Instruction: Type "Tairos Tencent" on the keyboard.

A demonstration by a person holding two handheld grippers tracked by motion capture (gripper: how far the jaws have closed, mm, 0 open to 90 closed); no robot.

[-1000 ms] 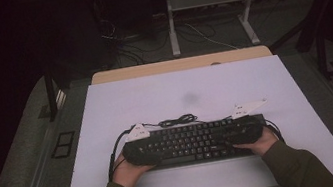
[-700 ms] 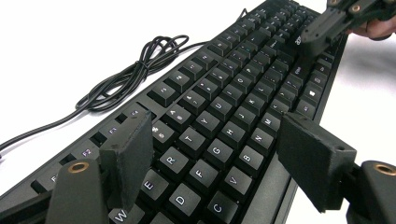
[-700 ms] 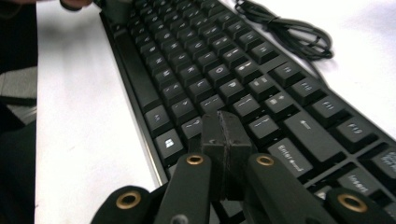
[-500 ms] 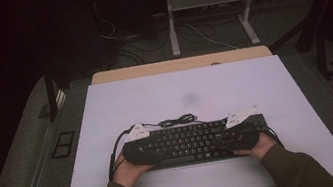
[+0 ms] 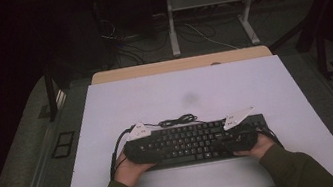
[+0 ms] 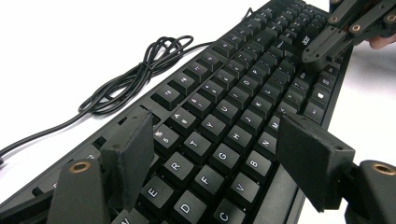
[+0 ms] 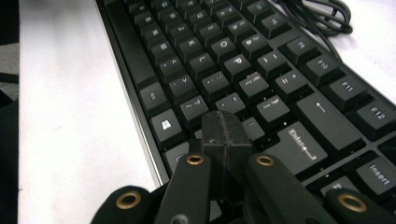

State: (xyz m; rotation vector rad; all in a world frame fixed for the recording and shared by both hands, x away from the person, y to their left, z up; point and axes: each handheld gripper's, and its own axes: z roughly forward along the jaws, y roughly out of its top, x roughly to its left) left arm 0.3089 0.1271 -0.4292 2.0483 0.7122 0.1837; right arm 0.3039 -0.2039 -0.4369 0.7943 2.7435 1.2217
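Observation:
A black keyboard (image 5: 192, 142) lies flat near the front edge of the white table (image 5: 179, 89), its coiled cable (image 5: 179, 120) just behind it. My left gripper (image 5: 155, 146) hovers over the keyboard's left end. In the left gripper view its jaws (image 6: 219, 158) stand open above the letter keys (image 6: 233, 116), gripping nothing. My right gripper (image 5: 222, 140) is over the keyboard's right end. In the right gripper view it is shut (image 7: 224, 128), tips together just above the keys (image 7: 243, 70) near the front edge, nothing between them. It also appears far off (image 6: 322, 46).
The cable (image 6: 130, 79) lies in loops on the table behind the keyboard. A wooden desk edge (image 5: 180, 64) borders the table's far side, with a metal frame (image 5: 171, 22) and loose floor cables beyond. A floor socket (image 5: 63, 144) sits at the left.
My right gripper has shifted a little to the left, further in over the keyboard's right end. The left gripper and the keyboard have stayed put.

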